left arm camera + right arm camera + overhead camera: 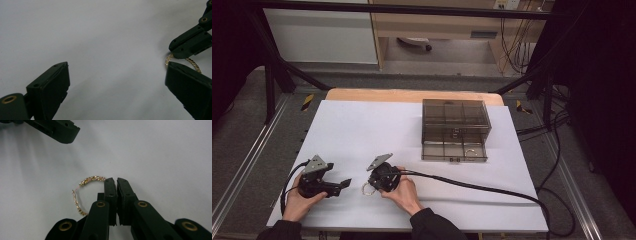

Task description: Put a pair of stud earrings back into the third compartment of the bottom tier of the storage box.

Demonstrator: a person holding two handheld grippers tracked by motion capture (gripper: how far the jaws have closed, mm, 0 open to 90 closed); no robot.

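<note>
Gold hoop earring point(83, 192), black tool point(117, 181)

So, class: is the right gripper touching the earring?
Touching. The right gripper view shows the right gripper with jaws shut on the earring, its hoop emerging beside them.

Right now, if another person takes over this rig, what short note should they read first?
Right gripper: jaws closed, pinching the gold hoop earring at its rim; the earring lies low on the white table sheet.
Left gripper: open, holding nothing, pointing toward the earring from the side.
Smoky plastic drawer box: far right of the sheet, its bottom drawer pulled open, with a ring-shaped piece already inside.
Done: earring gripped, drawer open.
Left, probably: carry the earring into the drawer, then close it.
</note>
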